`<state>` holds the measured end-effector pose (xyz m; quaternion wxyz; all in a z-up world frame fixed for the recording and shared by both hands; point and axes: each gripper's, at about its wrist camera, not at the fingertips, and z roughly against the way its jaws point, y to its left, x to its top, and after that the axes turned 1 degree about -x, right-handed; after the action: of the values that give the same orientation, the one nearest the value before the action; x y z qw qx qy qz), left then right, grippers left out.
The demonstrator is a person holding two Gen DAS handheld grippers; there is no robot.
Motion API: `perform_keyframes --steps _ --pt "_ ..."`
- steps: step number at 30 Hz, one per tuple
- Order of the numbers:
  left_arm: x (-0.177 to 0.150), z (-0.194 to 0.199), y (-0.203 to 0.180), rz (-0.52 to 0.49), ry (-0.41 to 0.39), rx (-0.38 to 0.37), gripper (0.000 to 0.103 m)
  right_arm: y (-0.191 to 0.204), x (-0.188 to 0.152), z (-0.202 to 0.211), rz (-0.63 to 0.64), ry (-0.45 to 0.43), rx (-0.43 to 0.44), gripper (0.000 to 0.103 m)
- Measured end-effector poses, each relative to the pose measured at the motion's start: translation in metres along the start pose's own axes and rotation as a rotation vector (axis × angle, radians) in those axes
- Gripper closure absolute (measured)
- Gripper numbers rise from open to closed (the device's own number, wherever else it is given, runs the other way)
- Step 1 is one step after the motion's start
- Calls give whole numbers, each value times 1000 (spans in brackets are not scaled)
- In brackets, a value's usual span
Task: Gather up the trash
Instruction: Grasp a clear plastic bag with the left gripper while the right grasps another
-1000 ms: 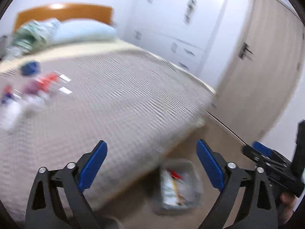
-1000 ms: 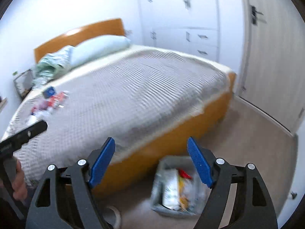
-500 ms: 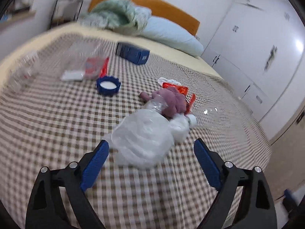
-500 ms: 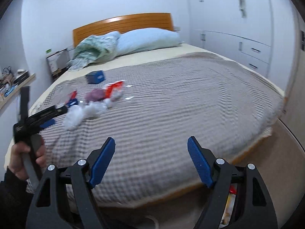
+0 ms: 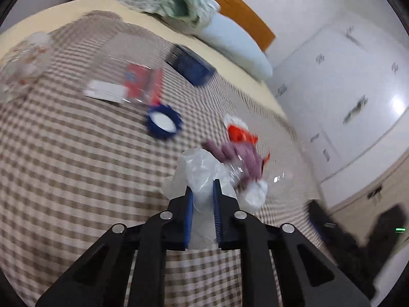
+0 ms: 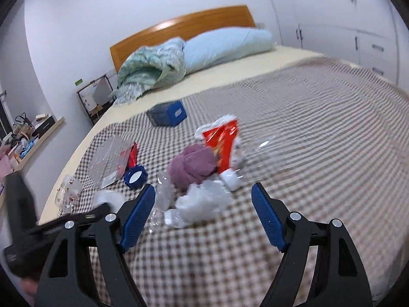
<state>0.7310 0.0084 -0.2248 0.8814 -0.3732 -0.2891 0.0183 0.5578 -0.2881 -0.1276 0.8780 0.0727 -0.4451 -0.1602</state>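
Observation:
Trash lies on the checked bedspread. My left gripper is shut on a crumpled white plastic bag. Behind it lie a purple cloth wad, a red snack wrapper, a blue lid, a clear packet with a red label and a blue box. My right gripper is open and empty, just in front of the white bag, the purple wad and the red wrapper.
A green quilt and a blue pillow lie at the wooden headboard. White wardrobes stand to the right. A cluttered shelf runs along the left wall. A clear printed bag lies near the bed's left edge.
Both grippers swung from the floor bin up to the trash on the bed. The left gripper closed on the white plastic bag. The right gripper came closer to the pile, still open.

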Motion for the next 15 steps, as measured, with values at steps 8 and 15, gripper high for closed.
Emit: perform_keyframes --steps 8,15 --pt "11 27 33 93 -64 -60 96 2 -20 -67 43 162 22 65" --pt "13 8 26 73 -36 -44 96 2 -18 -69 39 174 81 82"
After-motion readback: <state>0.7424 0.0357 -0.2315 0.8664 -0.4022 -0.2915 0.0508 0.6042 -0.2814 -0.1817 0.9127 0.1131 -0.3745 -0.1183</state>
